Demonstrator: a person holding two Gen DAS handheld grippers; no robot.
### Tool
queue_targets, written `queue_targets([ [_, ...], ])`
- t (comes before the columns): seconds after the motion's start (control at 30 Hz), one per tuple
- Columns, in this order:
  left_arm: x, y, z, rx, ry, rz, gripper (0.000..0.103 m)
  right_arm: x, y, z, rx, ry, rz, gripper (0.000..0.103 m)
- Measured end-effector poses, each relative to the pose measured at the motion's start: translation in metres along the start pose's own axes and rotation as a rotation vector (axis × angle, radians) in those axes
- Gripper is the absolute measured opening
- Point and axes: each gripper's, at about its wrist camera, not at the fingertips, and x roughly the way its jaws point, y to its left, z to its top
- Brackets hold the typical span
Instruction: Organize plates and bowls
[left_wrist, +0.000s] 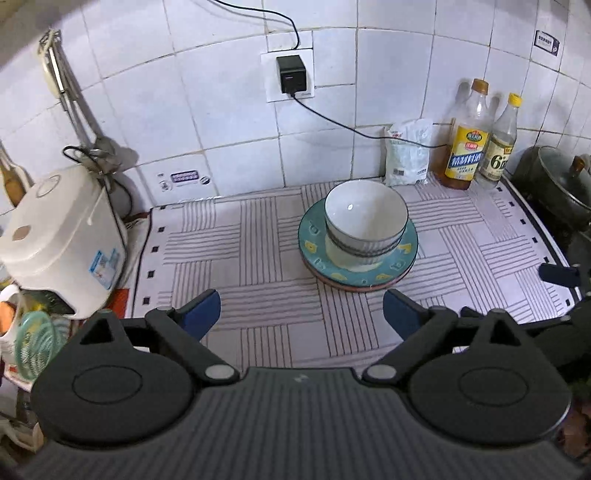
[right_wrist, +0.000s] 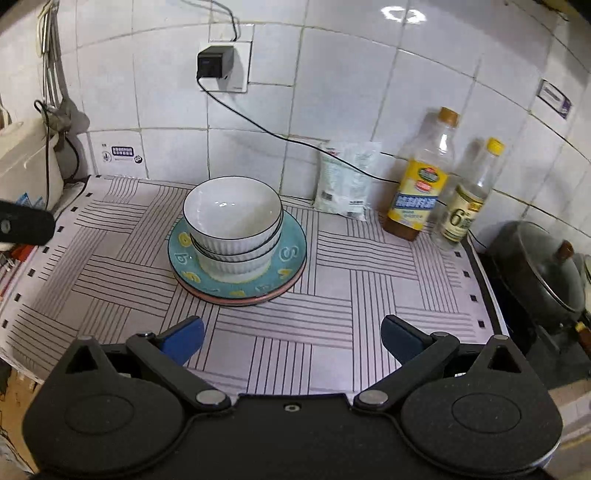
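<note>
Stacked white ribbed bowls (left_wrist: 365, 218) (right_wrist: 233, 221) sit on a teal plate with yellow letters (left_wrist: 314, 243) (right_wrist: 291, 254); a pinkish plate rim (right_wrist: 240, 301) shows under it. The stack stands on a striped mat (left_wrist: 229, 258) (right_wrist: 110, 258). My left gripper (left_wrist: 302, 314) hangs above the mat, short of the stack, open with nothing between its blue pads. My right gripper (right_wrist: 292, 339) is likewise open and empty in front of the stack. One tip of the right gripper (left_wrist: 557, 275) shows at the right edge of the left wrist view, and a dark part of the left gripper (right_wrist: 26, 227) at the left edge of the right wrist view.
A white rice cooker (left_wrist: 62, 240) stands left of the mat. Against the tiled wall stand a white packet (left_wrist: 408, 153) (right_wrist: 347, 177) and two bottles (left_wrist: 469, 140) (right_wrist: 424, 181). A lidded pot (left_wrist: 565, 184) (right_wrist: 539, 269) sits on the right. A charger's cable (left_wrist: 332, 118) runs from the wall socket.
</note>
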Motion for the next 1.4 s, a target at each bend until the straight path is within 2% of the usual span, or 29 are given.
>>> queue_targets([
  [0.17, -0.020, -0.003, -0.011, -0.005, 0.014, 0.053, 0.096, -0.031, -0.007, -0.006, 0.020, 0.005, 0.017, 0.103],
  [0.4, -0.040, -0.002, -0.020, -0.039, 0.000, 0.025, 0.096, -0.064, -0.011, -0.009, 0.086, 0.012, 0.027, 0.103],
  [0.63, -0.044, -0.003, -0.026, -0.065, 0.012, 0.040, 0.096, -0.082, -0.012, -0.012, 0.096, 0.003, 0.006, 0.103],
  [1.17, -0.039, -0.006, -0.025, -0.090, -0.001, 0.048, 0.096, -0.079, -0.014, -0.012, 0.054, -0.011, -0.022, 0.103],
  [1.4, -0.036, -0.007, -0.025, -0.101, -0.015, 0.048, 0.096, -0.077, -0.018, -0.011, 0.073, -0.025, -0.014, 0.103],
])
